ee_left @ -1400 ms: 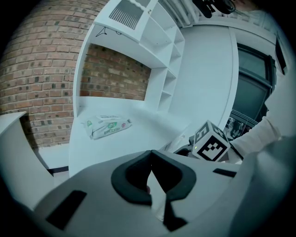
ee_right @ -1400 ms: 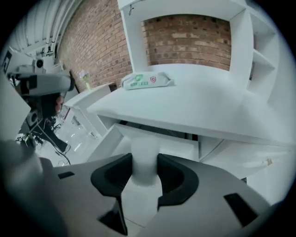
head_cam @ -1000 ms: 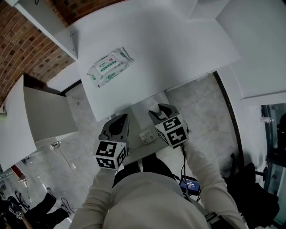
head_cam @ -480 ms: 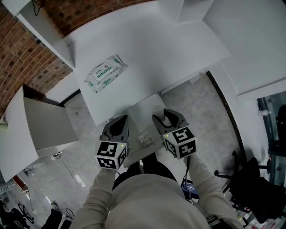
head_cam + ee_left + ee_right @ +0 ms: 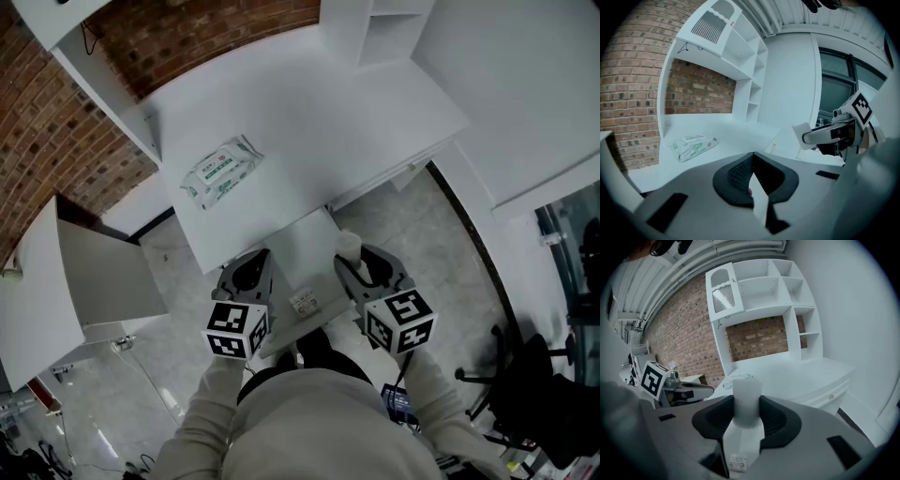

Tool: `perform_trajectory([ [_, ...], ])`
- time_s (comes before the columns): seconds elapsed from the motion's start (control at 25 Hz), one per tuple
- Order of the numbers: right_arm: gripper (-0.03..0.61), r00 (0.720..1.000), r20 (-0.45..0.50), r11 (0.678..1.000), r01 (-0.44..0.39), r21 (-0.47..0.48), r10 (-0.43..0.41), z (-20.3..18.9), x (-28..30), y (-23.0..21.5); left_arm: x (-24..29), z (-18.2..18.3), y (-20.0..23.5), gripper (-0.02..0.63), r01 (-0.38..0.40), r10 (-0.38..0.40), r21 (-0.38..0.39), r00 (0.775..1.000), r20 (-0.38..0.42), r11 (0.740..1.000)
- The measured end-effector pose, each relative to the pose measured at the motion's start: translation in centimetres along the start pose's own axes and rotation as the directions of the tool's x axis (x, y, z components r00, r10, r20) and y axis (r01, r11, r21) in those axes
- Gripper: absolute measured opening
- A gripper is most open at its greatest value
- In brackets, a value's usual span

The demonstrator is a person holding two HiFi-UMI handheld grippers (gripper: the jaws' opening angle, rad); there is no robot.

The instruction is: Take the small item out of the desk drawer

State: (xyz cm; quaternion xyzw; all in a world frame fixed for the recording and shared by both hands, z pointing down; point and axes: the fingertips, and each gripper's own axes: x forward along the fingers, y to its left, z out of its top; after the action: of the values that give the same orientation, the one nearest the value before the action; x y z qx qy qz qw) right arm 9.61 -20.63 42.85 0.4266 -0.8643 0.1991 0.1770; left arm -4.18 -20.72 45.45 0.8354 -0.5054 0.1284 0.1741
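Job looks nrly done: right tongs [image 5: 362, 269] pinch the small white item [image 5: 348, 247], held up by the open drawer [image 5: 298, 246], w/ only setting it on the worktop [image 5: 309, 122] left. Left tongs [image 5: 249, 273] pressed together, empty

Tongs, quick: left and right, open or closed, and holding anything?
Left tongs: closed, nothing between them.
Right tongs: closed on the small white item.
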Motion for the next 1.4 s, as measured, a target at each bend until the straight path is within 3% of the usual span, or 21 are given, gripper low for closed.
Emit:
perform_trajectory([
  [0.36,0.192,0.993,0.113,0.998,0.016,0.060,-0.023,1.8,-3.0,0.4,-0.1,0.9,-0.8,0.017,0.006,-0.006,0.014,1.000,0.018,1.000],
  [0.68,0.192,0.985,0.167,0.998,0.031,0.048,-0.038,2.6,-4.6,0.8,-0.8,0.9,-0.9,0.017,0.001,-0.002,0.014,1.000,0.029,1.000],
  [1.16,0.189,0.975,0.203,0.994,0.100,-0.032,-0.092,2.5,-5.8,0.9,-1.6,1.2,-1.1,0.017,-0.012,0.011,0.024,0.999,0.052,1.000],
  [1.4,0.189,0.973,0.212,0.995,0.097,-0.003,-0.094,2.0,-5.9,0.7,-2.1,1.2,-1.0,0.017,-0.025,0.024,0.023,0.998,0.058,0.999],
])
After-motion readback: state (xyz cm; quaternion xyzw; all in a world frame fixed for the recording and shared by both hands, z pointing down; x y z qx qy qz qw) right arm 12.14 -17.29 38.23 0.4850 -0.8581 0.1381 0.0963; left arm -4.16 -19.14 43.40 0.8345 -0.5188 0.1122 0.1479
